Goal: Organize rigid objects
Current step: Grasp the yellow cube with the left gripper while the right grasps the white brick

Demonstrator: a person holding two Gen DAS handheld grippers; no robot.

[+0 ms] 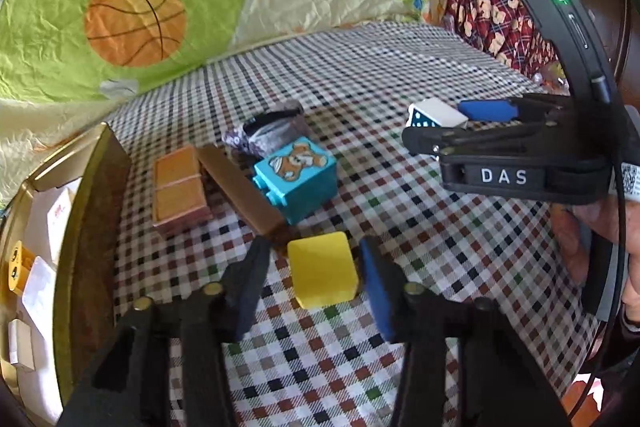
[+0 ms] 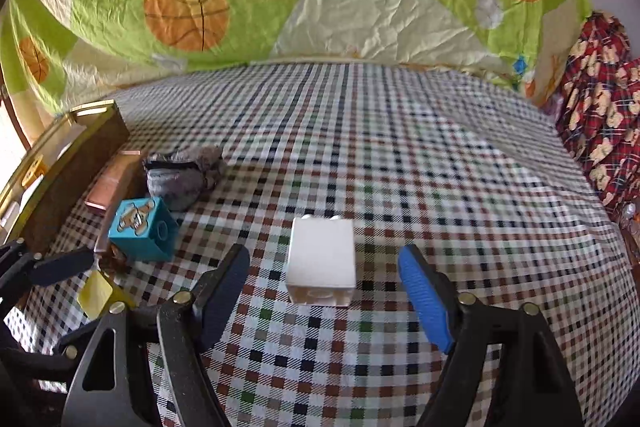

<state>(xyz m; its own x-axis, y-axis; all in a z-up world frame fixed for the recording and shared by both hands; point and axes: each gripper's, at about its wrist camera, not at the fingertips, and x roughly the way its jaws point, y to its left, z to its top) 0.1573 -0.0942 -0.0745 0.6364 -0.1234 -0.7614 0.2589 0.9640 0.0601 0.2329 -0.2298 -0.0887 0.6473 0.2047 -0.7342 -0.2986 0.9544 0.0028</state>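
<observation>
Left gripper [image 1: 316,277] straddles the yellow block [image 1: 322,270] on the checked tabletop [image 1: 400,227]. The blue pad on one side lies against or just off the block's edge; the dark pad opposite shows a sliver of cloth between — not clamped yet, block resting on the cloth. Risk: one pad meets first and shoves the block sideways, or it twists out, since the faces look smooth.

Right gripper [image 2: 324,279] brackets the white block [image 2: 322,259], jaws standing apart with clear cloth both sides — nothing held. Block is studded and lies on its side; a squeeze across the stud end could tip or roll it. The loose cloth may also bunch under a low pad.

The two grippers work close together. A swing toward the box by either could clip the other, or snag the cable trailing by the person's hand [image 1: 580,247].

Just past the yellow block: a long brown bar [image 1: 244,187], the teal bear block [image 1: 298,179] touching it, a tan wooden box [image 1: 180,191] beside. A lift that drags forward would knock the bar end.

Further left, the open storage box [image 1: 92,211], already holding pieces — its tall wall could catch a low-carried block. A grey cloth bundle [image 1: 268,131] lies beyond, out of the way.
</observation>
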